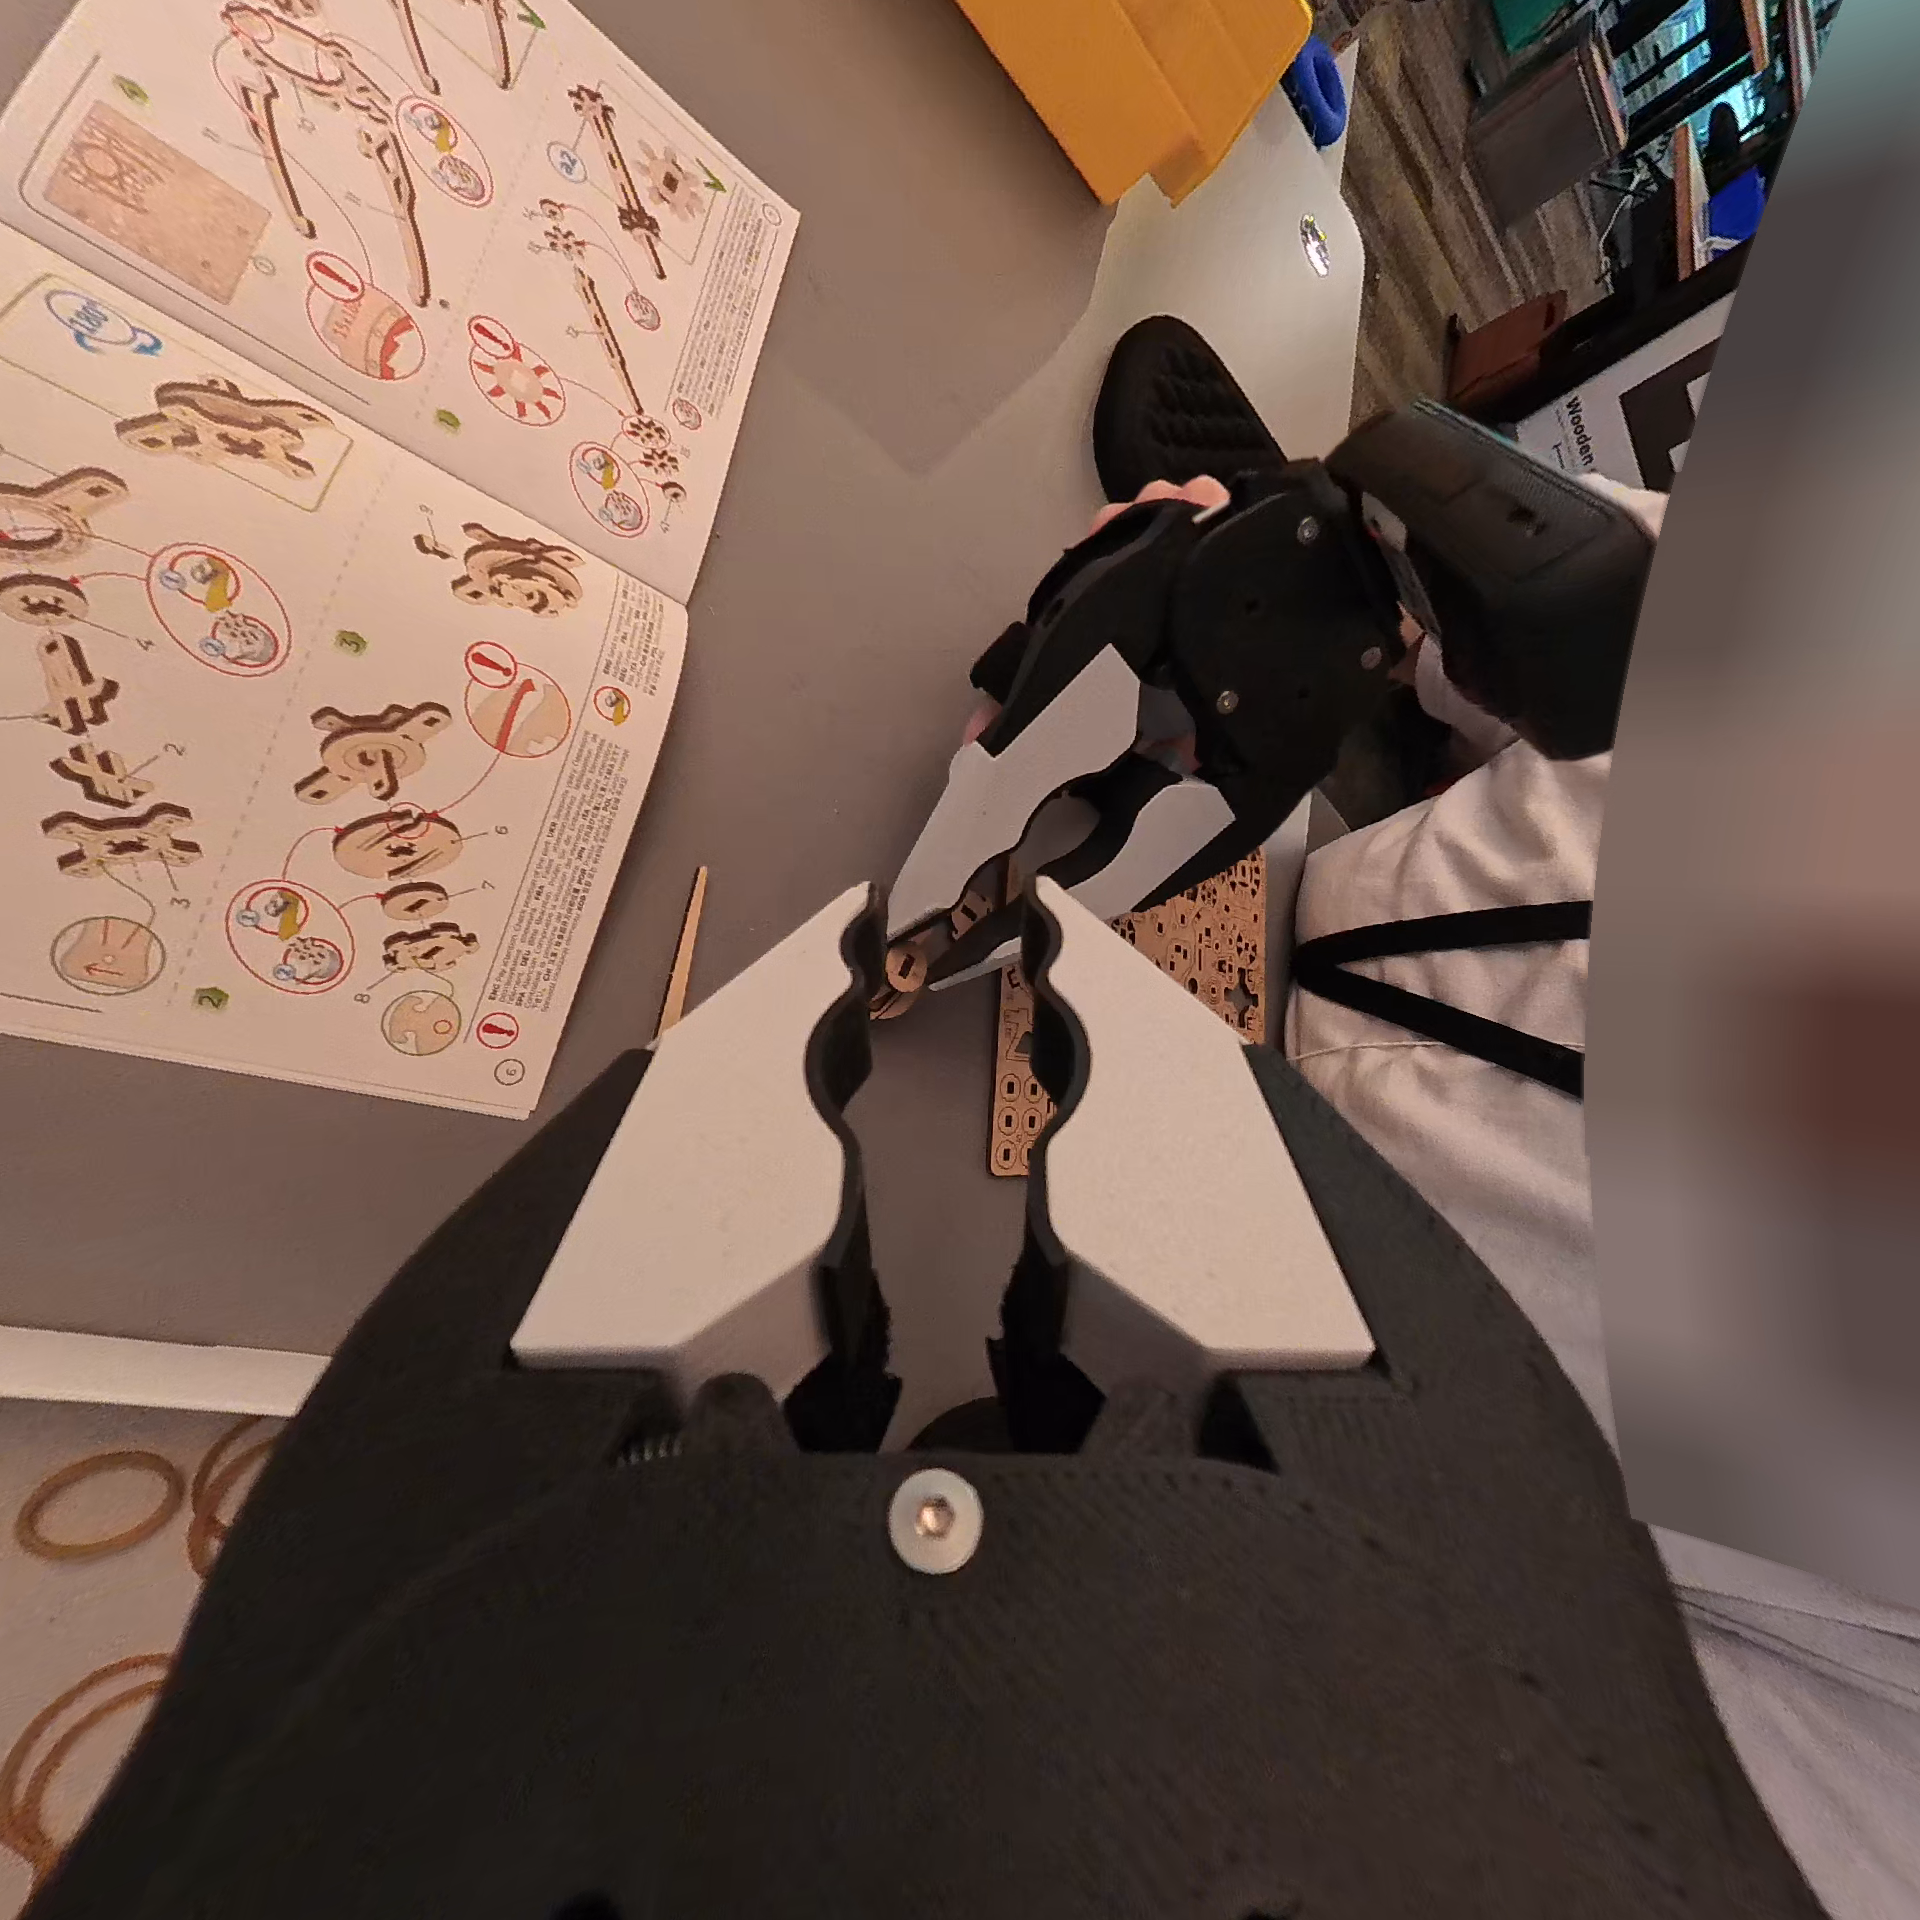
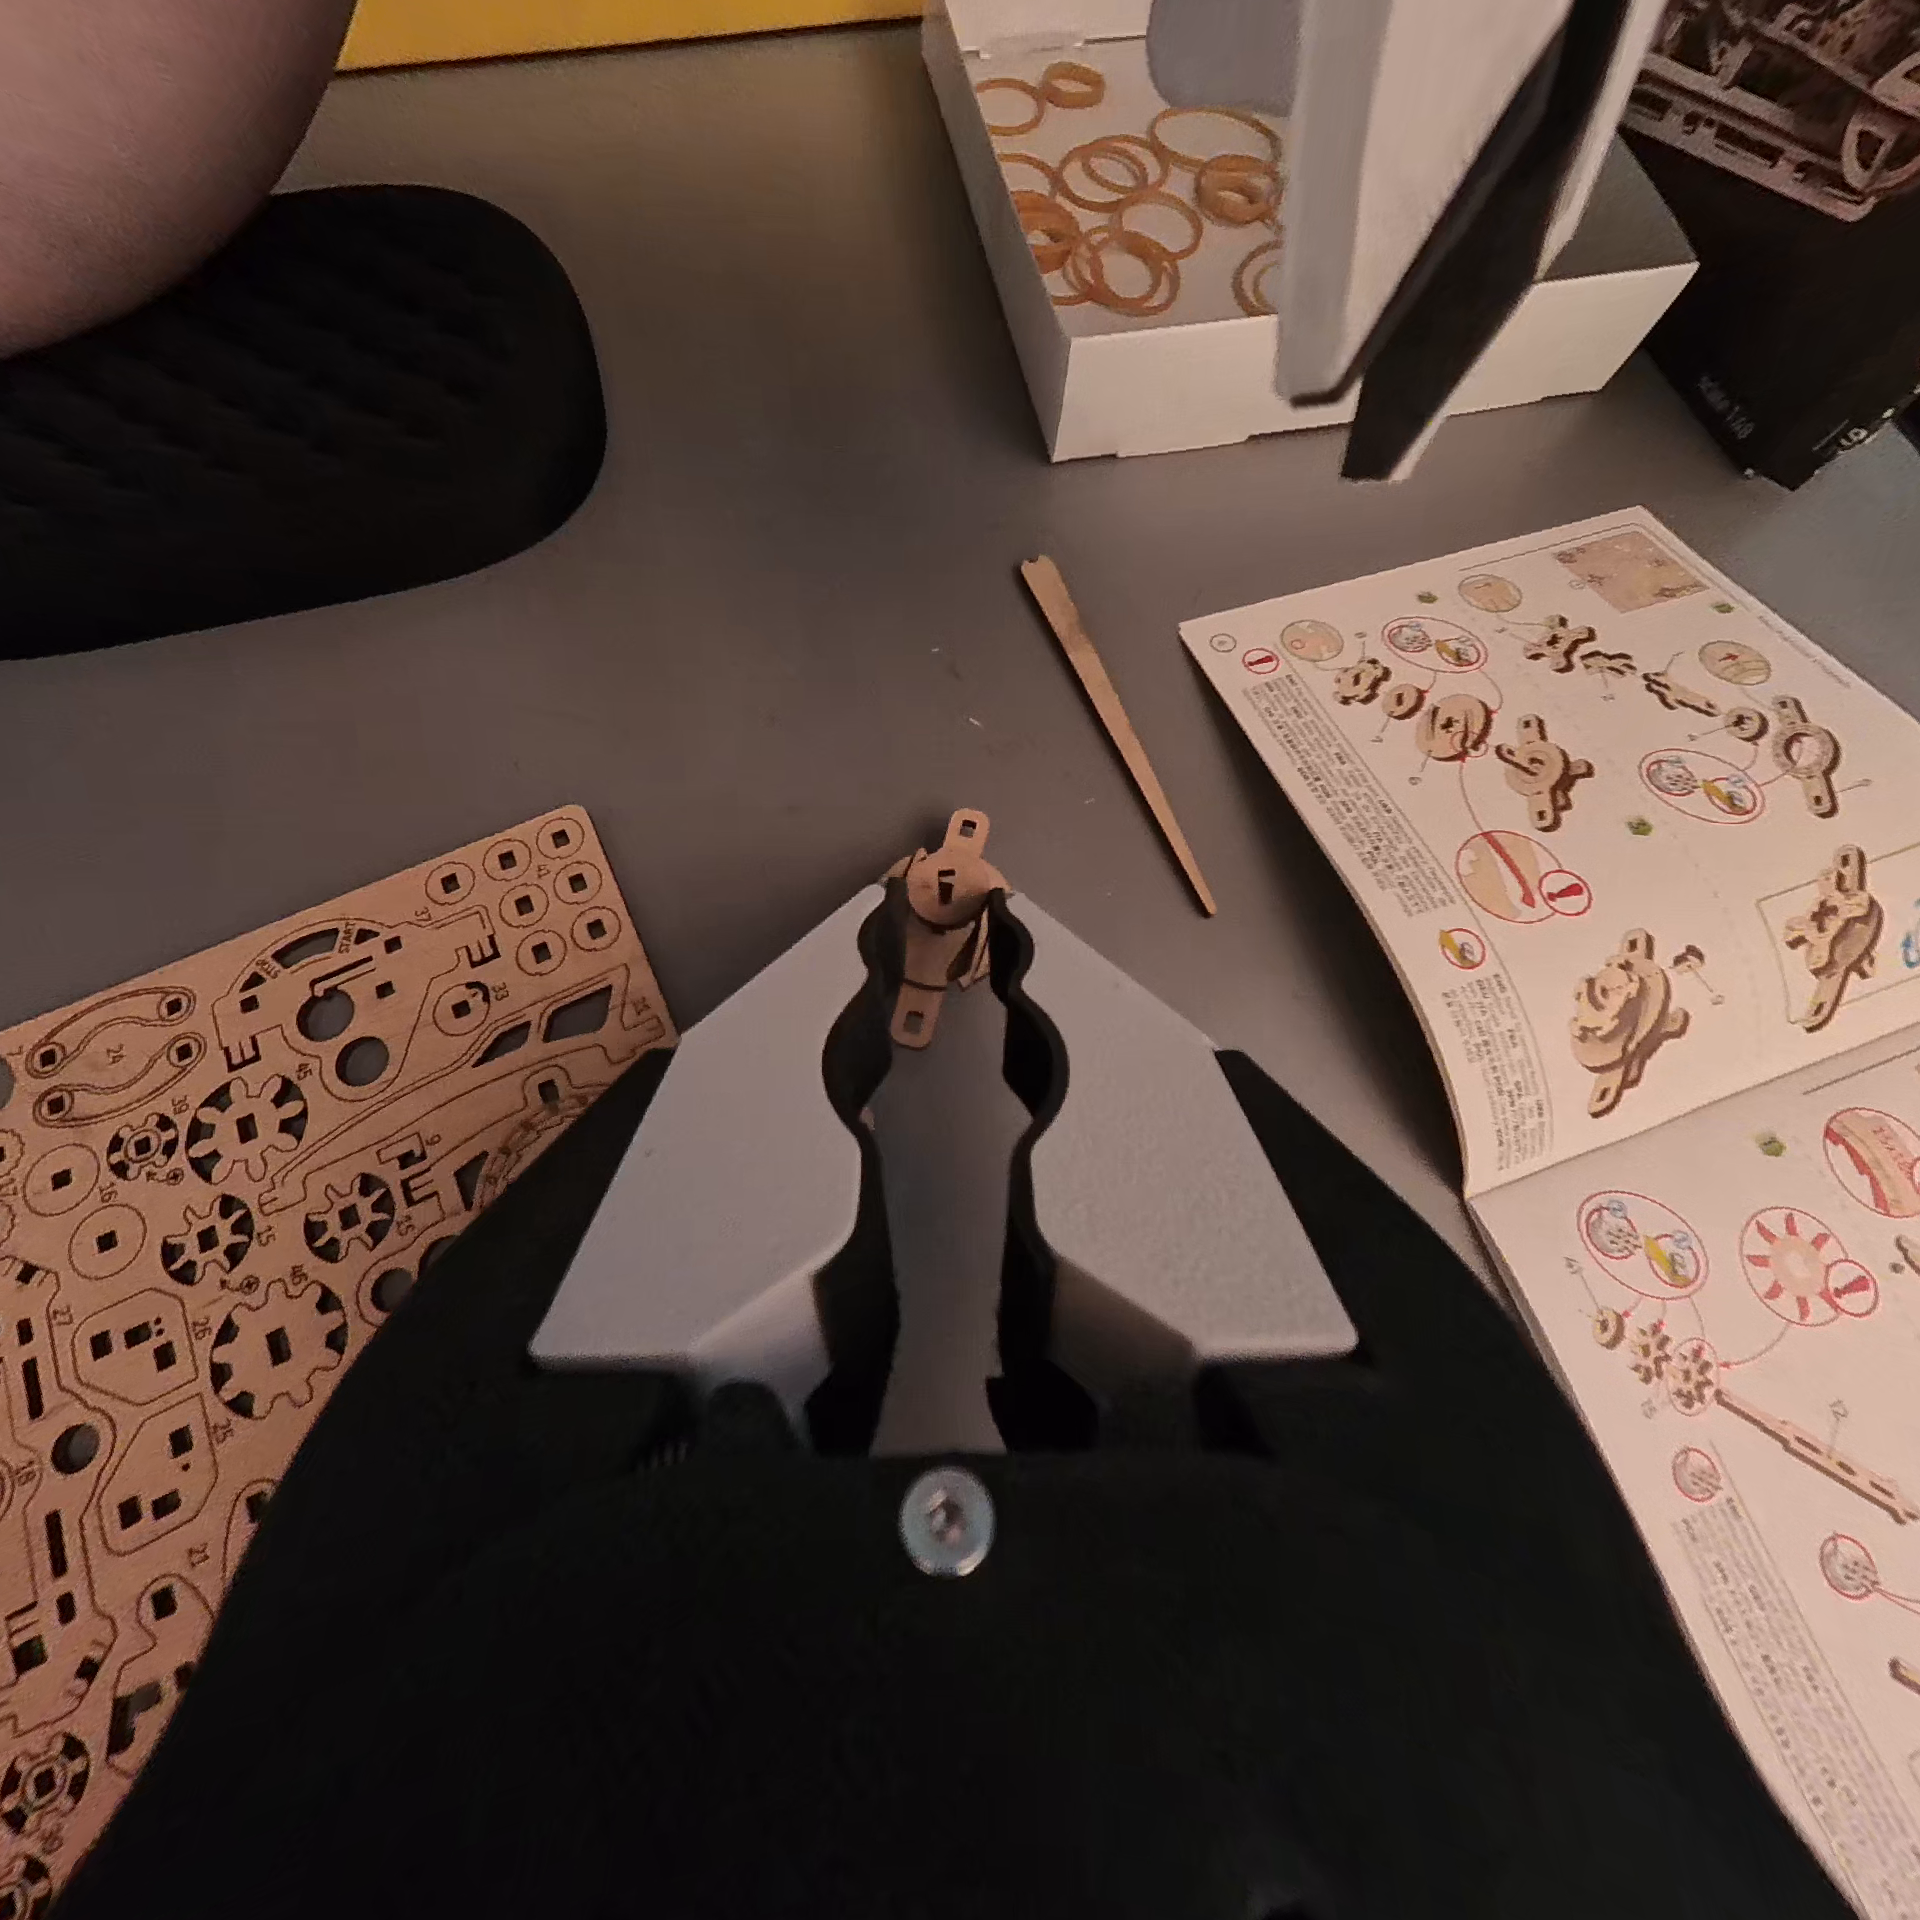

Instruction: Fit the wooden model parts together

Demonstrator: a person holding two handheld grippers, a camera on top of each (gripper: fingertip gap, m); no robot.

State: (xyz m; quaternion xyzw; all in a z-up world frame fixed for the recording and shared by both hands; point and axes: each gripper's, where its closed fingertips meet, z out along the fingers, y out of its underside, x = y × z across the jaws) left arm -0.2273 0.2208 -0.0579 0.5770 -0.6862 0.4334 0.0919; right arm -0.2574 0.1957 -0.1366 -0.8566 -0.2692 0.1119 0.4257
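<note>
My right gripper (image 2: 940,914) is shut on a small wooden assembly (image 2: 940,894), a round disc piece with slotted tabs sticking out past the tips. It holds it just above the grey table (image 2: 779,623). In the left wrist view the right gripper (image 1: 920,951) and the assembly (image 1: 900,968) sit just beyond my left gripper (image 1: 951,909). The left gripper is open and empty, with a clear gap between its jaws. It shows blurred at the top right of the right wrist view (image 2: 1382,312). A laser-cut wooden parts sheet (image 2: 260,1143) lies to the left of the right gripper.
An open instruction booklet (image 2: 1558,883) lies on the right, with a thin wooden stick (image 2: 1117,738) beside it. A white box (image 2: 1143,384) of rubber bands and a black box (image 2: 1787,343) stand behind. A black padded rest (image 2: 260,416) is at the far left, and a yellow bin (image 1: 1132,73) beyond it. The tips of one gripper are about 9 cm away from the tips of the other.
</note>
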